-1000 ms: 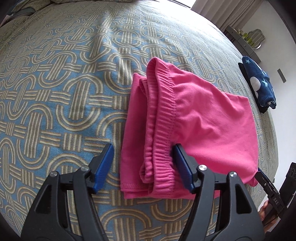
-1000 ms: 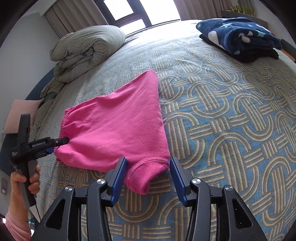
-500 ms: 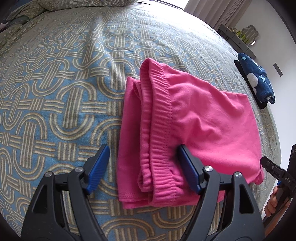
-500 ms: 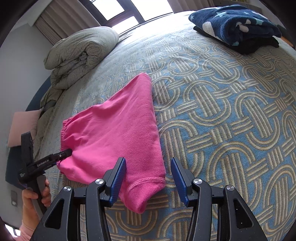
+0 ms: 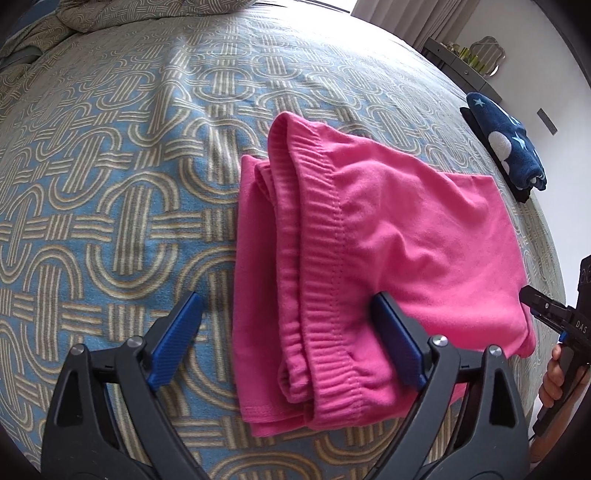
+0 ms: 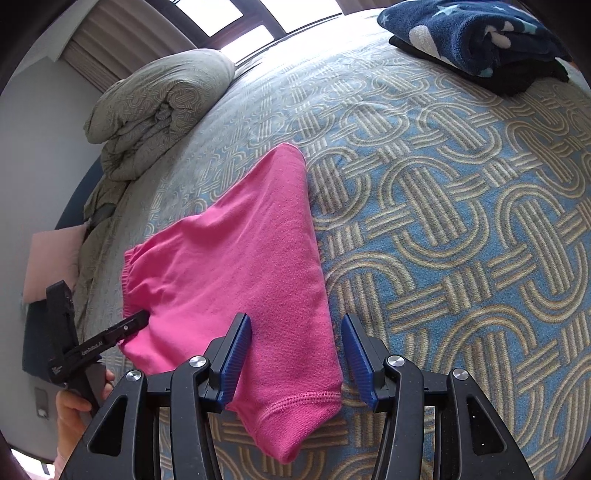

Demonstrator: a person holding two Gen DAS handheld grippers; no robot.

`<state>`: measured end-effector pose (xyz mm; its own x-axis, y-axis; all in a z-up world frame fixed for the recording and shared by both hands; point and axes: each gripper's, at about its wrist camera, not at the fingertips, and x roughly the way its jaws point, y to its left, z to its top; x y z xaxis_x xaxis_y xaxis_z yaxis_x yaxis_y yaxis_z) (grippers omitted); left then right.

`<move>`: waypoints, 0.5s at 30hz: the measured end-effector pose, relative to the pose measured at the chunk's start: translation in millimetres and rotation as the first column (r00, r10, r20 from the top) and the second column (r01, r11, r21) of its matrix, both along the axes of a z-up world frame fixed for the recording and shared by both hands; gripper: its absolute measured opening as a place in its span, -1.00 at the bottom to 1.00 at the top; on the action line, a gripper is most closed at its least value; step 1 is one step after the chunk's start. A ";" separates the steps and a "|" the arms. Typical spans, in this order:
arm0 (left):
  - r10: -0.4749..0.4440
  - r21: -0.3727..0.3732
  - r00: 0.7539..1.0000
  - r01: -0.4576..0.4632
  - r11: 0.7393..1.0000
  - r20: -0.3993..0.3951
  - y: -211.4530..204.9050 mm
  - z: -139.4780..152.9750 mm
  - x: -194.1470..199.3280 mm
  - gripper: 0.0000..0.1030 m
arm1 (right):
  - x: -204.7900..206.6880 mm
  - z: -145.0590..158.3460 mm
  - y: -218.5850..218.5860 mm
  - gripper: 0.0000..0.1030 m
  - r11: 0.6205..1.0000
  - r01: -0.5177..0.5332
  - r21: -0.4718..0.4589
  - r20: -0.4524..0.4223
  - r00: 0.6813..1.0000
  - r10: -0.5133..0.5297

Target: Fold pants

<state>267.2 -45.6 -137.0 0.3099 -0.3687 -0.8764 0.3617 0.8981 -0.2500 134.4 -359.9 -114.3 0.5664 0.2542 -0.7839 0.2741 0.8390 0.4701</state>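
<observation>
Straddling the folded bright pink fleece pants [image 5: 369, 240] on our blue-and-beige patterned bed [image 5: 110, 184] | left tongs [image 5: 291, 339] wide, jaws just been opening, waistband between them unpressed | right tongs [image 6: 295, 354] half-spread over the hem corner, pads clear | navy star-print blanket [image 6: 476, 33] well apart.

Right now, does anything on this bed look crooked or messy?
The folded pink pants are a bit uneven: a lower layer sticks out past the waistband on one side, and the top face is rumpled. The grey duvet lies bunched at the bed's far end. Nothing looks torn or spilled.
</observation>
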 end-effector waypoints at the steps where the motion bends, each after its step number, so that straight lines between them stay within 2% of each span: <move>1: -0.001 -0.002 1.000 0.001 1.000 -0.005 -0.7 -0.2 0.8 0.83 | 2.0 -0.4 -0.1 0.01 1.000 -0.006 0.004 0.005 1.000 0.006; 6: 0.006 -0.006 1.000 -0.006 1.000 -0.028 0.4 0.2 3.2 0.83 | 16.0 -11.5 -4.5 0.04 0.993 -0.086 0.084 0.043 0.996 0.083; 9: 0.003 0.015 0.999 -0.002 1.000 -0.047 -2.3 1.4 6.0 0.81 | 22.3 -15.5 -9.2 0.04 0.987 -0.099 0.128 0.073 0.993 0.090; 15: -0.026 0.018 0.998 0.027 0.999 -0.048 -12.9 4.5 10.1 0.64 | 31.1 -17.7 -19.5 0.07 0.971 -0.141 0.193 0.078 0.989 0.129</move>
<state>277.4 -58.6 -132.5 0.2574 -0.3601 -0.8967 0.3737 0.8929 -0.2513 165.5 -379.3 -132.0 0.5638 0.4775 -0.6739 0.1285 0.7553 0.6427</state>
